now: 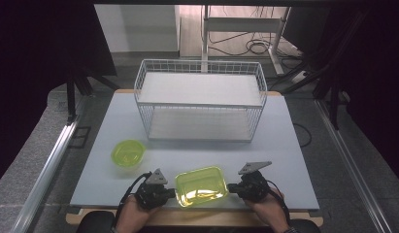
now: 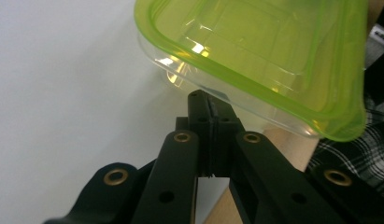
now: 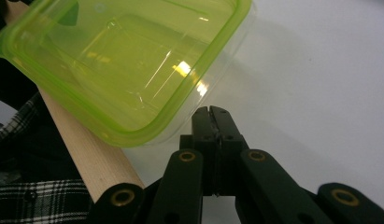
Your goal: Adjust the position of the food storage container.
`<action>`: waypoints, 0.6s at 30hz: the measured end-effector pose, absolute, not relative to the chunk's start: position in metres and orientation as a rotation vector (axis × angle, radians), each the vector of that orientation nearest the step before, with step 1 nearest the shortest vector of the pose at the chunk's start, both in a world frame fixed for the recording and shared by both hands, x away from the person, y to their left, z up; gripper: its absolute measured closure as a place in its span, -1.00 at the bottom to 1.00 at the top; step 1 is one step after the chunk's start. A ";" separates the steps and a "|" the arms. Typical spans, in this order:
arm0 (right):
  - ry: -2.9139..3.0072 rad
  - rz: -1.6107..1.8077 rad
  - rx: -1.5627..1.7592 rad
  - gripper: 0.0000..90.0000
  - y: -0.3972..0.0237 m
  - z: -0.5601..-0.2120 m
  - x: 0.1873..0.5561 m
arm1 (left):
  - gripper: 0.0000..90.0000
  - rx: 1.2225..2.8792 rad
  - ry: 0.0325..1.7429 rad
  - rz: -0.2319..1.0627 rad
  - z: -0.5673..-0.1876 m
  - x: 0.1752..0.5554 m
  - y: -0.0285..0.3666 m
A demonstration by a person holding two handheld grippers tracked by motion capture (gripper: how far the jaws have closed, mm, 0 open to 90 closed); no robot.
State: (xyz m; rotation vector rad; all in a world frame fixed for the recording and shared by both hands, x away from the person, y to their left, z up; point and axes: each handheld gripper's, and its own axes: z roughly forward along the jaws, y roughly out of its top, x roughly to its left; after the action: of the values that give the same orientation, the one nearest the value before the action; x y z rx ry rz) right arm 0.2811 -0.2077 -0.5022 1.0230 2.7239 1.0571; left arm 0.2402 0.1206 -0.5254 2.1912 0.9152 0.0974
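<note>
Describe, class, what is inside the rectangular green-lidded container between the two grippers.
Through the clear lid of the rectangular container, nothing shows inside it, just reflections. Corners under the green rim stay hidden.

On the table (image 1: 284, 160), the rectangular container (image 1: 201, 185) sits at the near edge between the left claw (image 1: 172, 192) and right claw (image 1: 232, 188). The round container (image 1: 127, 153) lies to its left, farther back. The wire basket (image 1: 199, 99) stands behind both.
</note>
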 end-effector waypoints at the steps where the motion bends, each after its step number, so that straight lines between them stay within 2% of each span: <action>1: 2.724 1.048 1.025 0.98 -0.207 -0.502 0.281 | 1.00 2.192 0.915 0.094 -0.526 0.242 0.120; 18: 2.677 1.035 1.071 0.97 -0.202 -0.506 0.299 | 1.00 2.181 0.962 0.090 -0.525 0.279 0.114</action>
State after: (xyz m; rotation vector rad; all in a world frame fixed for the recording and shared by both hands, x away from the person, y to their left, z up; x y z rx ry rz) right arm 0.2986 -0.2020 -0.5062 1.0715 2.6770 1.0353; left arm 0.2794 0.1135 -0.5255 2.1806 0.9618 0.0899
